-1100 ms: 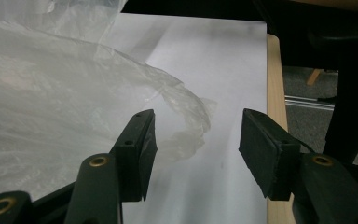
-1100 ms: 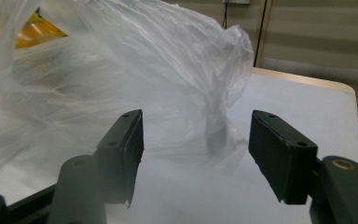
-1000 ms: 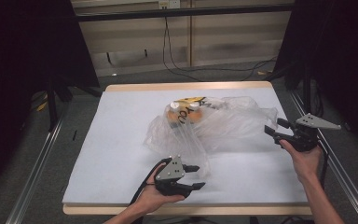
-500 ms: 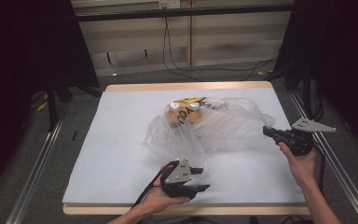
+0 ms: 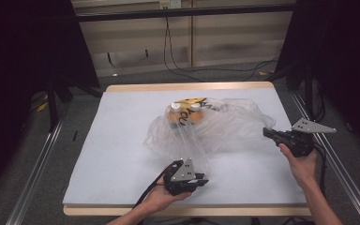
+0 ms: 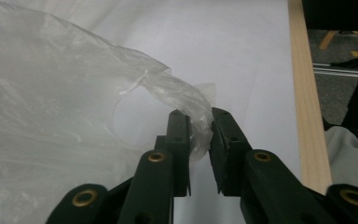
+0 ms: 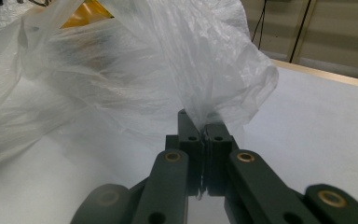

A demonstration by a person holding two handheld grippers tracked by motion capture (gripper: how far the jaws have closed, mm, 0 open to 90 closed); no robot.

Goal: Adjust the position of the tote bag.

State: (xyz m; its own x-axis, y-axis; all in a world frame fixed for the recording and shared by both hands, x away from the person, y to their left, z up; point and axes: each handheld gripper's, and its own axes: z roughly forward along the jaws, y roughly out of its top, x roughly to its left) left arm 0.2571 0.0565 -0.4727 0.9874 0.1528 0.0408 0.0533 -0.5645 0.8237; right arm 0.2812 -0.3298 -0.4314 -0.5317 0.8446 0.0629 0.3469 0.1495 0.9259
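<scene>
Item: clear plastic bag [image 5: 225, 124], crumpled, lying on the white-covered bench [image 5: 122, 140] slightly right of centre. Contents: orange-yellow packaging with black lettering [image 5: 190, 112] and two white round caps [image 5: 174, 107] at the bag's far-left end; the lettering cannot be read in full.

Left tongs [image 5: 198, 180]: at the near edge of the bench, held in the left hand [image 5: 161, 197]. In the left gripper view the jaws stand a little apart with a twisted strip of the bag's film [image 6: 198, 109] between them; the film touches both jaw faces. A stretched band of film runs from these tongs up to the bag's body.

Right tongs [image 5: 268, 133]: at the bag's right end, held in the right hand [image 5: 302, 164]. In the right gripper view the jaws are pressed together on a gathered fold of film [image 7: 209, 112].

Change from a second ago: left tongs nearer the bench's front edge, the film band drawn longer; right tongs slightly lower toward the near side. Bag contents unmoved.
</scene>
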